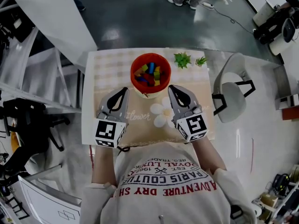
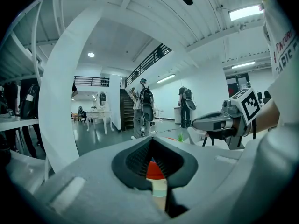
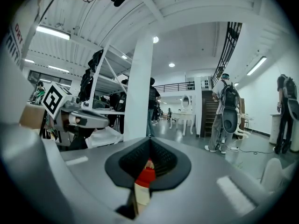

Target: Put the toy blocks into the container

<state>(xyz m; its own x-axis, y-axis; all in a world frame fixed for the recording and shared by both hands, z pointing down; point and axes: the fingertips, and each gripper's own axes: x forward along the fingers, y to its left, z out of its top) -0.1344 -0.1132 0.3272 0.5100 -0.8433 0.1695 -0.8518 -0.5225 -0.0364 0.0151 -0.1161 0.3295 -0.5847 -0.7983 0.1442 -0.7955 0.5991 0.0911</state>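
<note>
L tongs sit over the left half of the surface. Tips are pressed together w/ nothing gripped, aimed at the lower left wall of the container. In the left gripper view those tongs meet at the tip, and a bit of the container's red shows through the gap behind the pads.

The container stands mid-surface toward the far edge. The toy blocks (yellow, blue, green, red) are piled inside it.

R tongs are just right of the container, also closed & empty, tips close by its lower right wall; can't tell if they touch it. In the right gripper view the tongs are together too.

A white flower print lies btwn the two tools on the cloth. Two small green plants sit right of the container at the far edge. A white chair stands beside the surface's right side.
</note>
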